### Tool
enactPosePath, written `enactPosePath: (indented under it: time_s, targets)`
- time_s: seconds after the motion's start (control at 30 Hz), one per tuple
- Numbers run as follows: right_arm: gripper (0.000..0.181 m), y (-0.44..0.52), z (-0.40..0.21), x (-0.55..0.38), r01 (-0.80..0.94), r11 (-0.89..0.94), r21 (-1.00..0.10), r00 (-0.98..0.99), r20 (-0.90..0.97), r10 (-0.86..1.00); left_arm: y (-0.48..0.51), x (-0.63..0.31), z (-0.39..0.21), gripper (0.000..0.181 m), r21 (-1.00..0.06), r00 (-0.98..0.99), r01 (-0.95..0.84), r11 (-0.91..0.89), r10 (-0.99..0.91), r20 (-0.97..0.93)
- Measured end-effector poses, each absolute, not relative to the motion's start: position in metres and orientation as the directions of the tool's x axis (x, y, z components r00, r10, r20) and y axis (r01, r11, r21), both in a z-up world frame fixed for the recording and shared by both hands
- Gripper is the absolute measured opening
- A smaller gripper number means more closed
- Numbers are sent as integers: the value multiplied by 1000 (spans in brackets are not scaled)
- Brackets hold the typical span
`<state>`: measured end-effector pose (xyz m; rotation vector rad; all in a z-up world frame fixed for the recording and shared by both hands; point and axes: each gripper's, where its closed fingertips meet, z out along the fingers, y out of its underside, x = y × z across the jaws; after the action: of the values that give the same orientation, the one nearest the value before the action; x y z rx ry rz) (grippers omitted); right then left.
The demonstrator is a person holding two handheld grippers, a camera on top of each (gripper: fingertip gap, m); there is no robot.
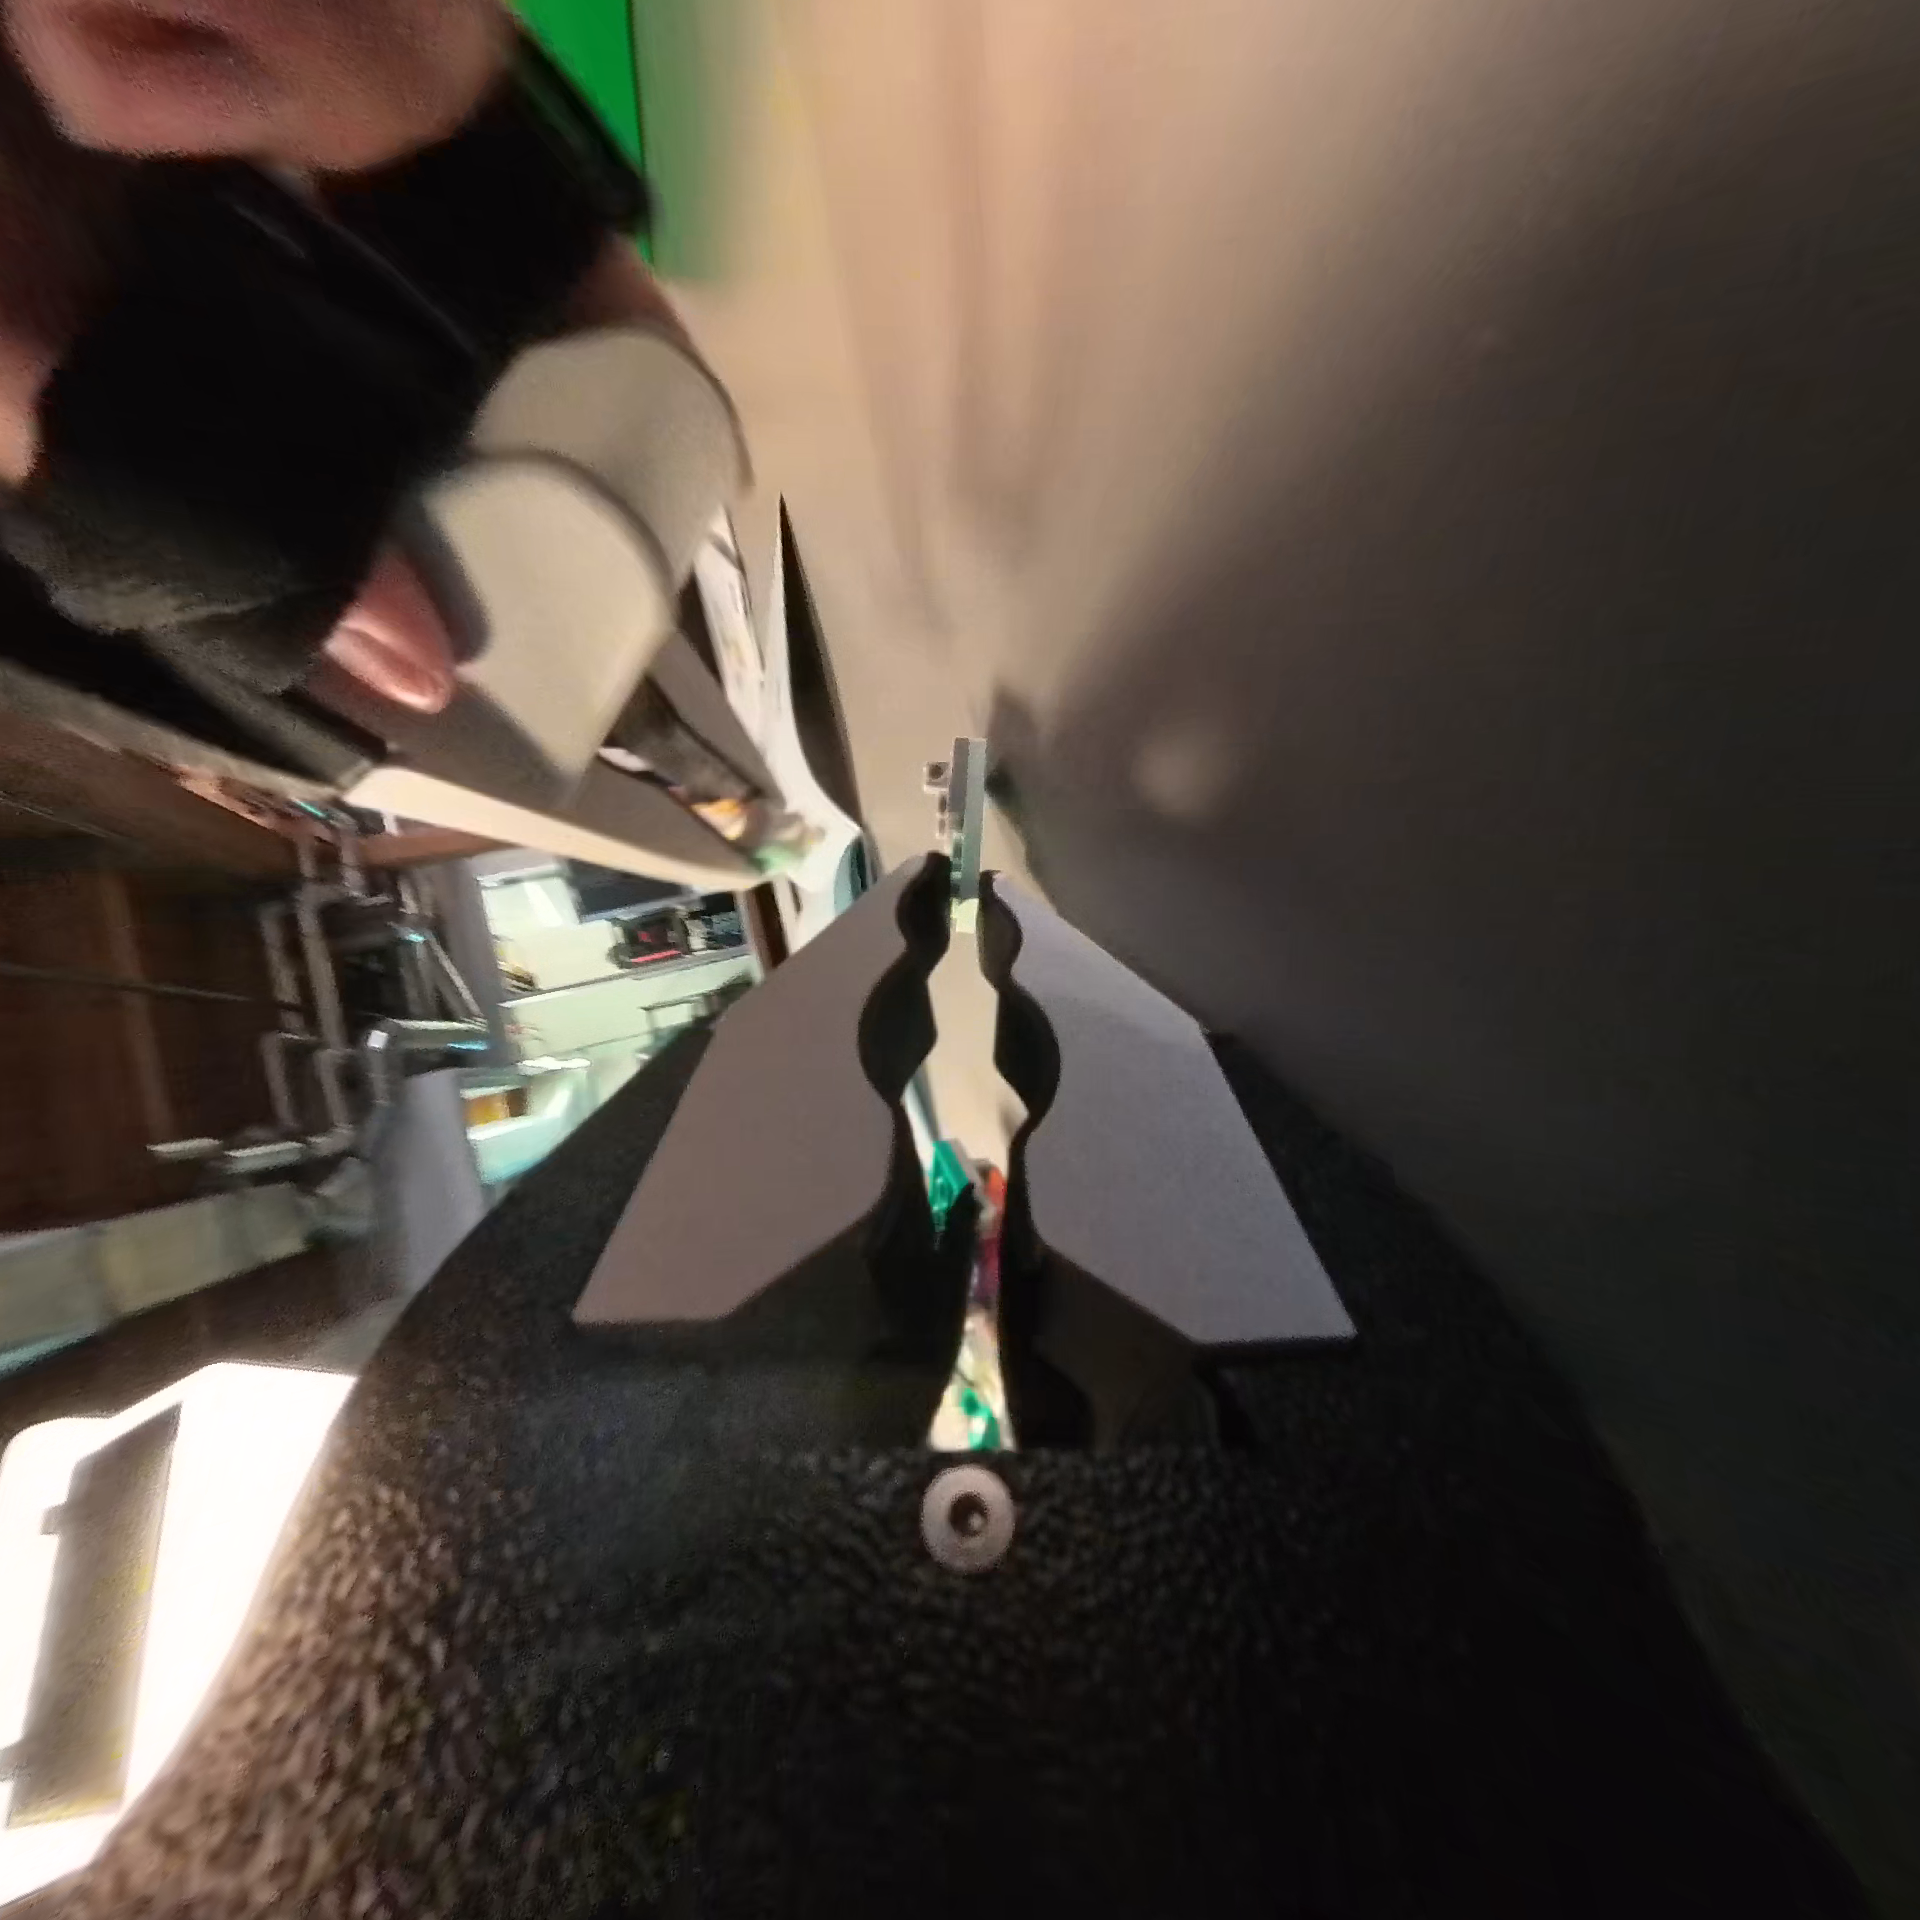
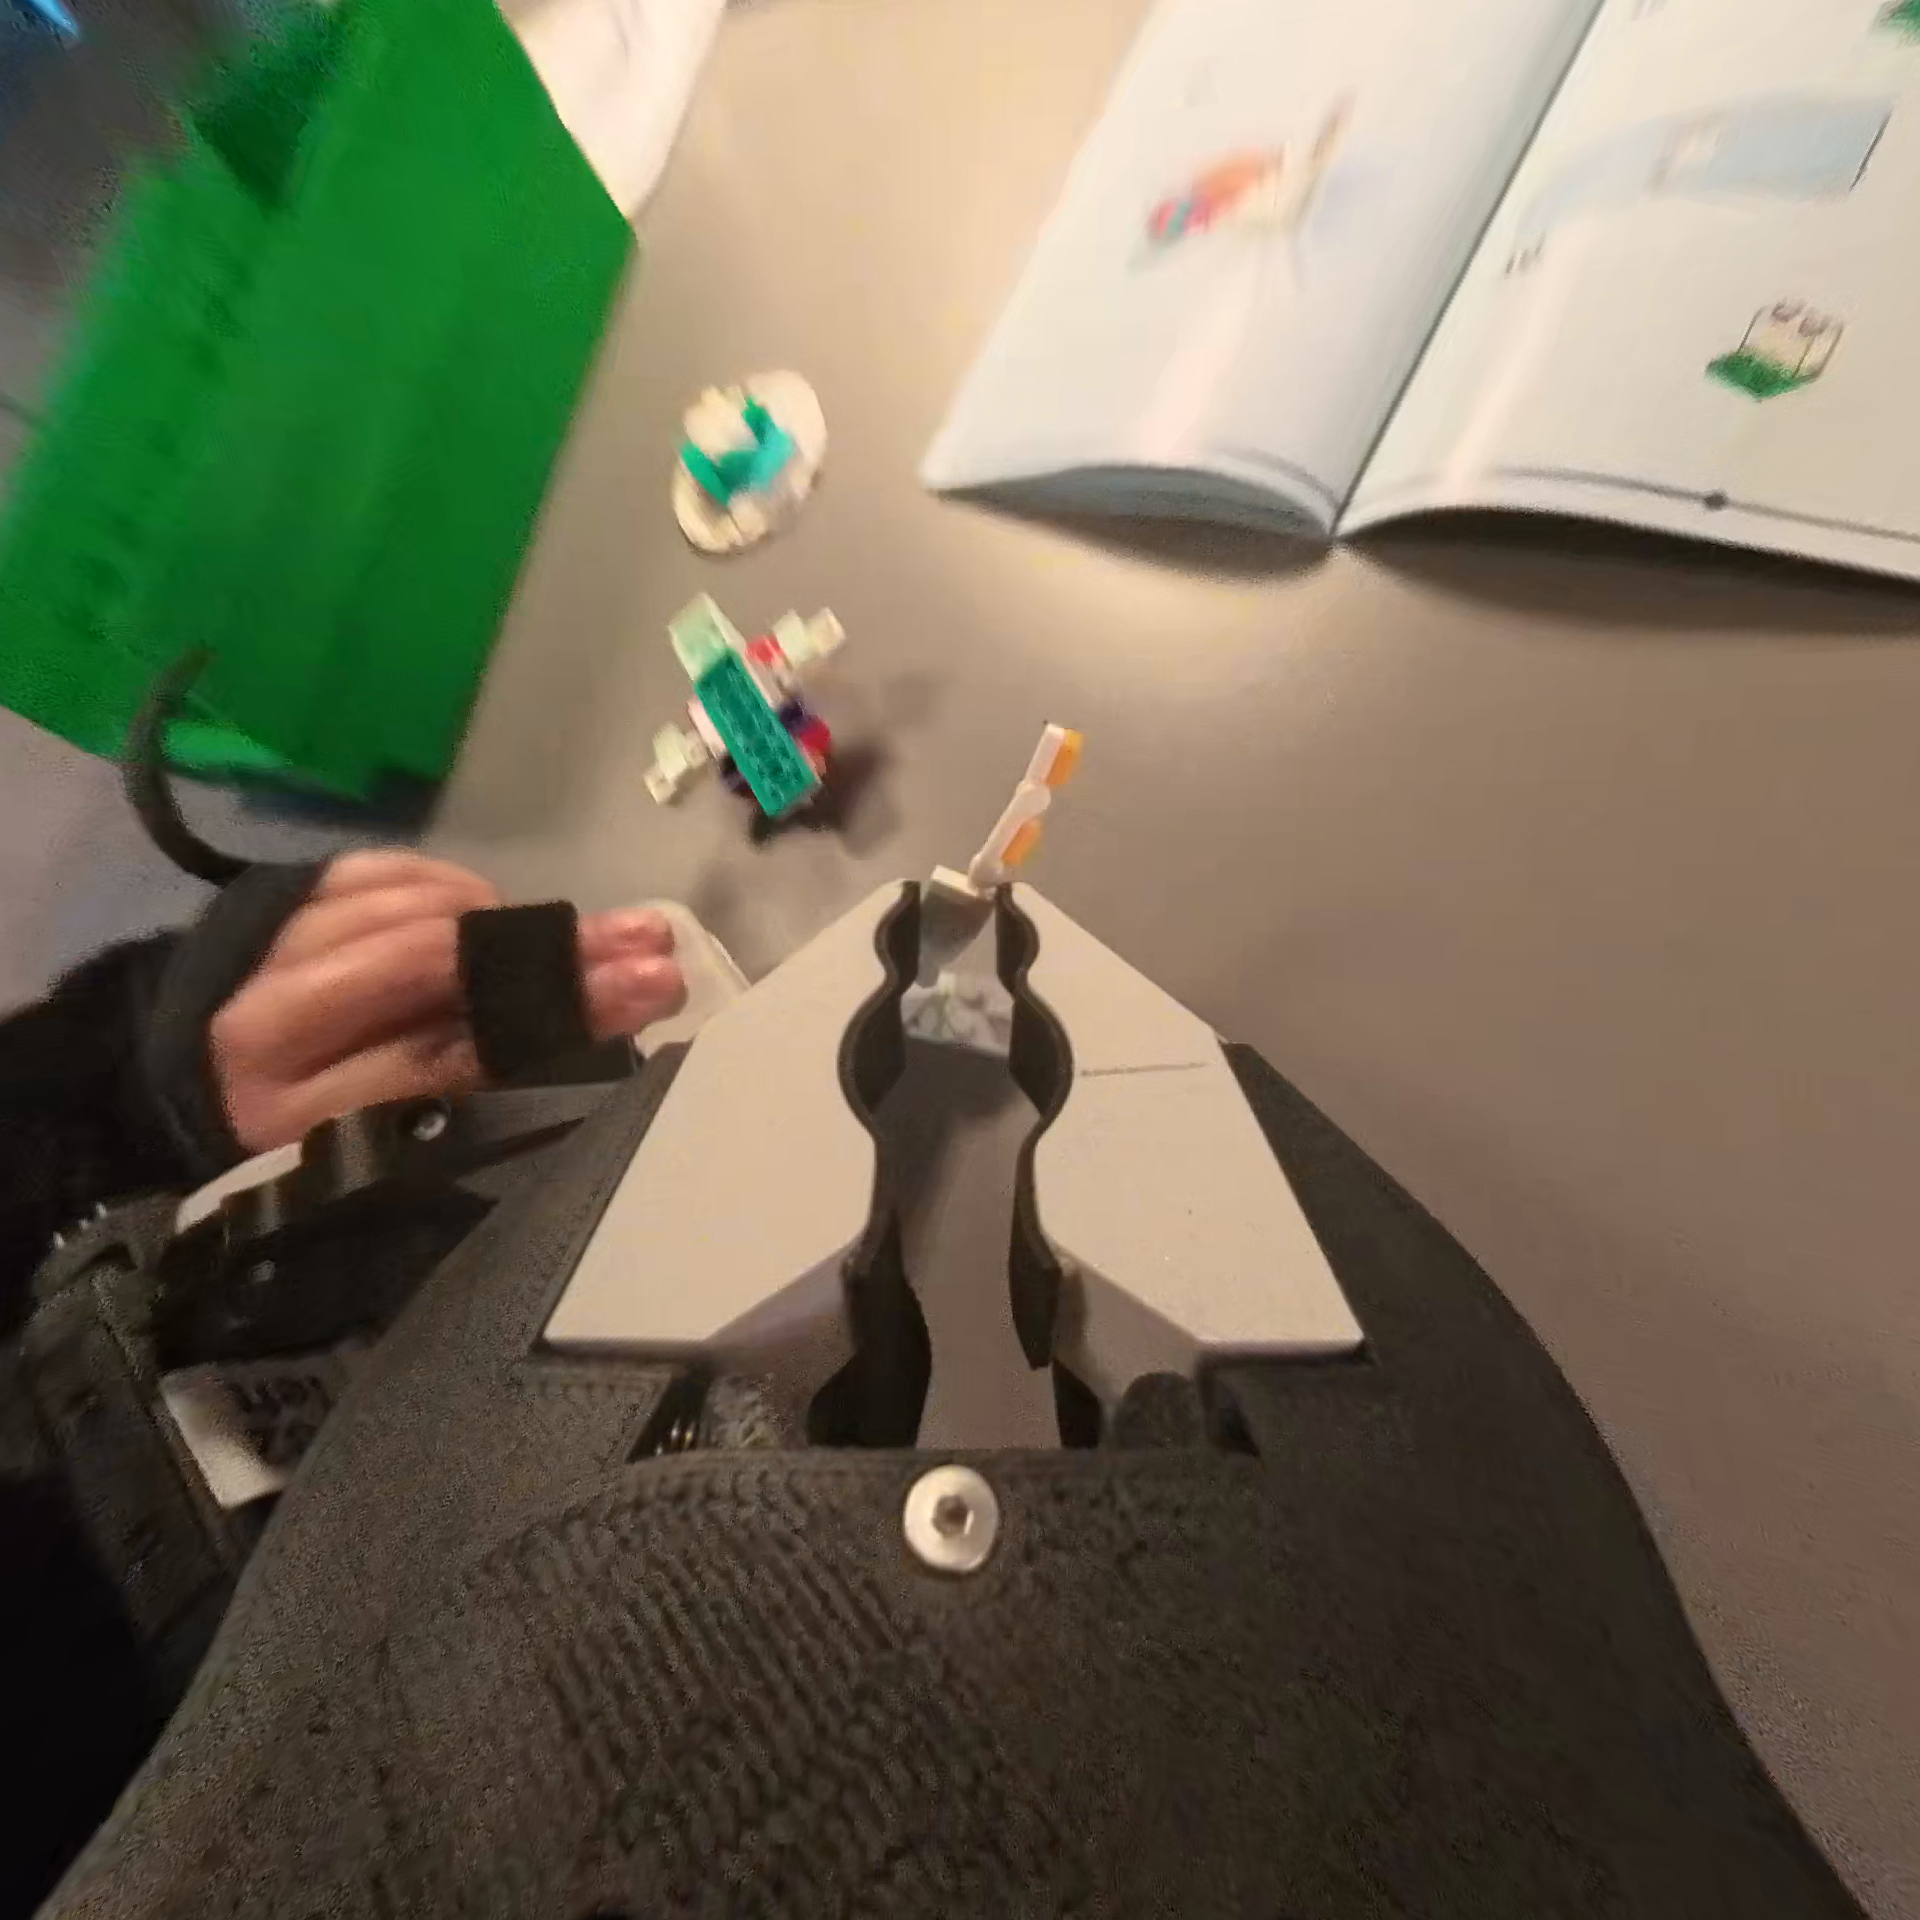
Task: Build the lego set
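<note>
Both tools are busy: the right tool [image 2: 958, 902] is nearly closed on a small white piece with a white-and-orange arm [image 2: 1023, 821] sticking up from its tips, while the left tool [image 1: 964, 891] pinches a thin pale plate [image 1: 967, 821] edge-on. Out on the desk [image 2: 1351, 883] sit two part-built clusters, a teal-and-white model [image 2: 750, 717] and, farther off, a round-based bit [image 2: 750, 459]. With the booklet [image 2: 1455, 291] open far right, I'd call this mid-build, joining still to come.

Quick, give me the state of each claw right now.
Left claw: shut on a small pale green piece, pinched at the tips.
Right claw: shut on a white and orange piece that sticks out past the tips.
</note>
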<state>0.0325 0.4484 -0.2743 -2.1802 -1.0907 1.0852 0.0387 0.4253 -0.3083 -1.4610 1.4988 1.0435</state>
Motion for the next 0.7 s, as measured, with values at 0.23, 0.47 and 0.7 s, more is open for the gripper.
enactPosePath:
  time_s: [0.23, 0.47, 0.7]
  targets:
    - [12, 452, -289, 37, 286, -540, -791, 444, -390, 807, 428, 34, -309, 2, -70, 80, -997, -39, -382, -921]
    - [12, 460, -283, 40, 248, -457, -854, 498, -292, 816, 429, 32, -310, 3, -87, 100, -995, -51, -391, -915]
    - [12, 458, -287, 37, 291, -446, -847, 497, -264, 826, 430, 31, -310, 3, -90, 104, -994, -55, -394, -913]
